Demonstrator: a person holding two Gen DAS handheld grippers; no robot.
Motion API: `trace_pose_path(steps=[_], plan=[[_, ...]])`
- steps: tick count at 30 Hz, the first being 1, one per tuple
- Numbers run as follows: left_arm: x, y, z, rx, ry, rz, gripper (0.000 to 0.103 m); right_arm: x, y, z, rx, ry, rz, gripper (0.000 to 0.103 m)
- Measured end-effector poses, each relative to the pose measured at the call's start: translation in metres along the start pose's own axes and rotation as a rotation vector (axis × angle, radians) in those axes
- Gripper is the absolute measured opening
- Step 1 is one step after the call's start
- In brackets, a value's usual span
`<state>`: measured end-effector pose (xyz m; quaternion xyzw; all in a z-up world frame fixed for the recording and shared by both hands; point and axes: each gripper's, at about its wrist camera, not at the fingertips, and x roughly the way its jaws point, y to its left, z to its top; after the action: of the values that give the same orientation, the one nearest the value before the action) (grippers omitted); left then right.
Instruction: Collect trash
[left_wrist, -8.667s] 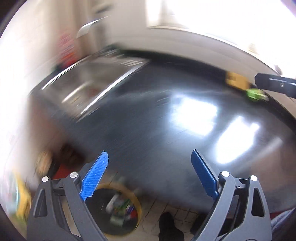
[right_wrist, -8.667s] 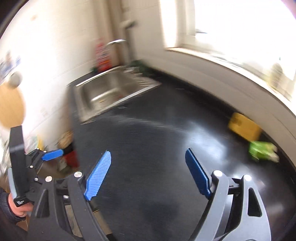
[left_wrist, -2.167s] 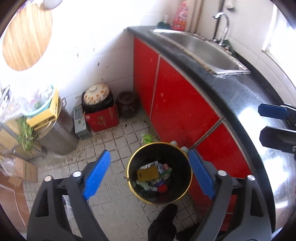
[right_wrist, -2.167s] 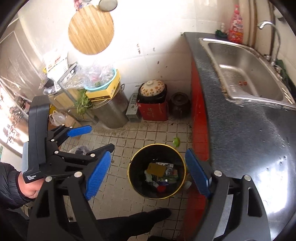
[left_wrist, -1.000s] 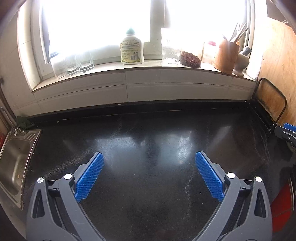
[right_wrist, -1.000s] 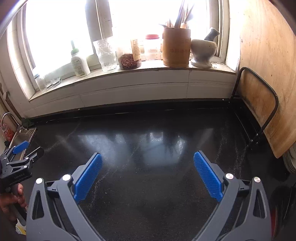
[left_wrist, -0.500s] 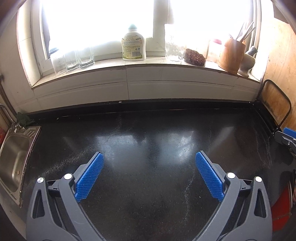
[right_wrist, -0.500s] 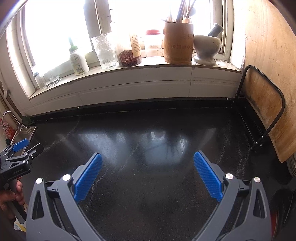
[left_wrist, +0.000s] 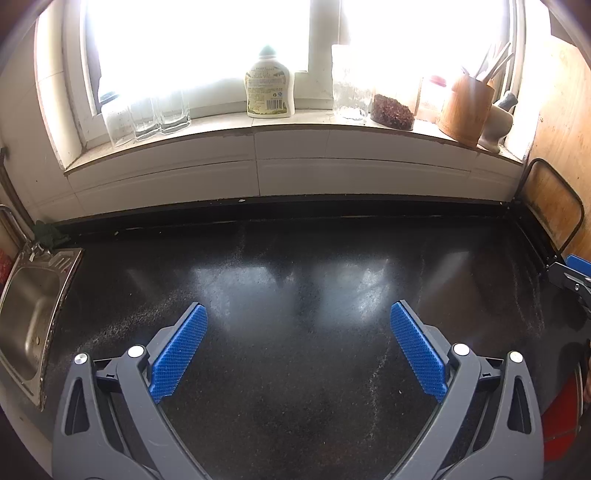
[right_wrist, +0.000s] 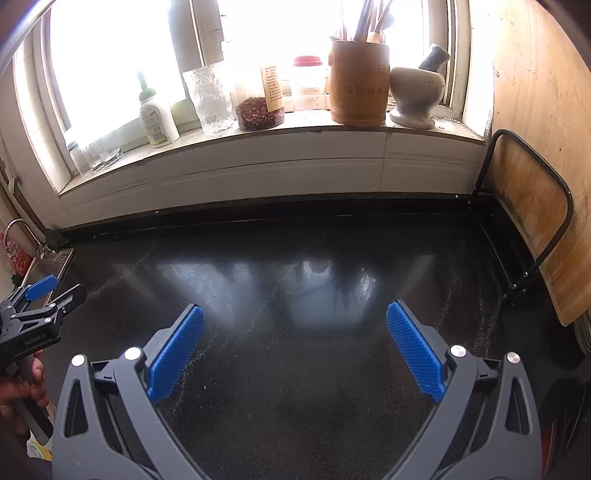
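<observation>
Both tools are now facing the window instead of the bin on the floor, and over the last second they are barely drifting. I am holding the left tool (left_wrist: 298, 347) and the right tool (right_wrist: 295, 345) wide open above the dark surface (left_wrist: 295, 280), each gripping nothing. I am seeing no trash anywhere on it; only the sink (left_wrist: 29, 306) at the left and the bottle (left_wrist: 269, 88) and jars on the sill are showing. I am judging the collecting to be finished or nearly so. Next I am needing to scan the corners by the board (right_wrist: 532, 218) before stopping.
</observation>
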<state>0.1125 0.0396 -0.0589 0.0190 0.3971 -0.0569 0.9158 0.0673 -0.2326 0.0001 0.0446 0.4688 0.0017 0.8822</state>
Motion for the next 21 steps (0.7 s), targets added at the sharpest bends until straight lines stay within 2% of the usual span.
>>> trace_pose_path(steps=[21], plan=[[-0.0018, 0.0025, -0.0024, 0.0, 0.006, 0.004, 0.096, -0.0032, 0.0009, -0.0014, 0.001, -0.002, 0.003, 0.096]])
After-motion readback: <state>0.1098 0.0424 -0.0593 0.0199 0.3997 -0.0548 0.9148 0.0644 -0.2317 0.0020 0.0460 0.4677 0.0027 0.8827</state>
